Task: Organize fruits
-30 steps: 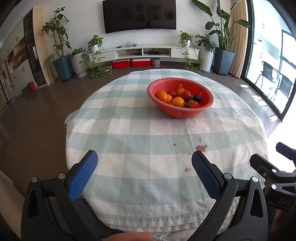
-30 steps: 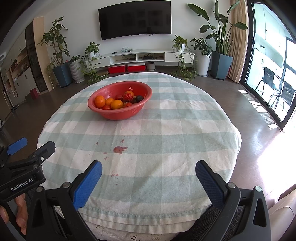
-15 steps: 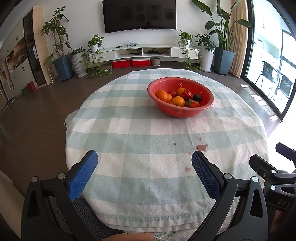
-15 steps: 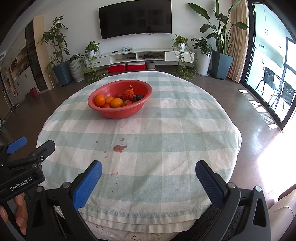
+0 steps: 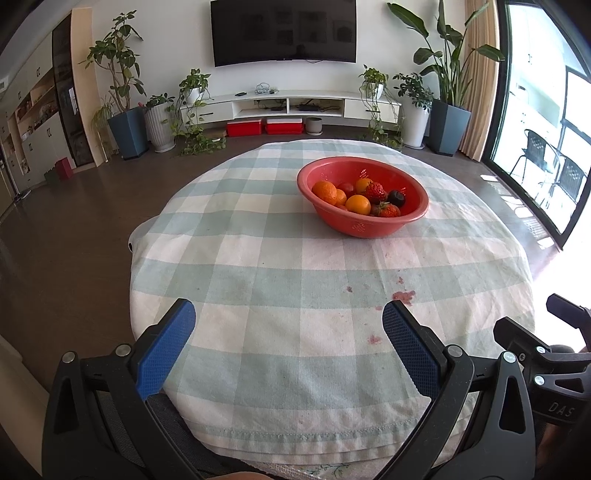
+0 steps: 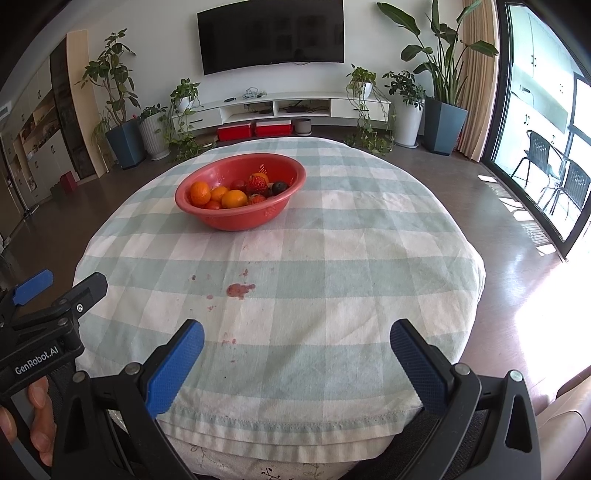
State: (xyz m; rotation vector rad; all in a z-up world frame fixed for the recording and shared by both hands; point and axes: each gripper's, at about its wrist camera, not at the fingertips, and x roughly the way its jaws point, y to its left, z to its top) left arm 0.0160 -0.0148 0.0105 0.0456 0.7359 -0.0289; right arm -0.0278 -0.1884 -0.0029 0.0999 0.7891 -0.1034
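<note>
A round table (image 5: 258,258) covered with a green-and-white checked tablecloth (image 6: 332,258) fills the near ground of both wrist views. On its far half stands a red perforated bowl (image 5: 369,229), a colander by the look of its holes, holding the fruit: several oranges (image 5: 358,204), strawberries (image 5: 375,191), a dark plum-like fruit (image 5: 396,197) and something small and red between them that is too small to name. In the right wrist view the same bowl (image 6: 240,218) sits left of centre, with the oranges (image 6: 234,198) toward its left side and a strawberry (image 6: 257,182) and the dark fruit (image 6: 279,186) toward the right.

The left gripper (image 5: 288,345) hangs over the near edge of the table, its blue-padded fingers (image 5: 166,350) spread wide with nothing between them. The right gripper (image 6: 295,363) is held the same way beside it, fingers (image 6: 417,365) wide apart and empty; each gripper shows at the edge of the other's view. Both are well apart from the bowl. A hand (image 6: 37,417) grips the left tool's handle at the lower left of the right wrist view.

Reddish stains (image 6: 240,290) mark the cloth between the grippers and the bowl. Behind the table a wall-mounted television (image 5: 282,31) hangs above a low white media shelf (image 5: 295,105), flanked by potted plants (image 5: 125,107), and glass doors (image 5: 554,147) stand at the right
</note>
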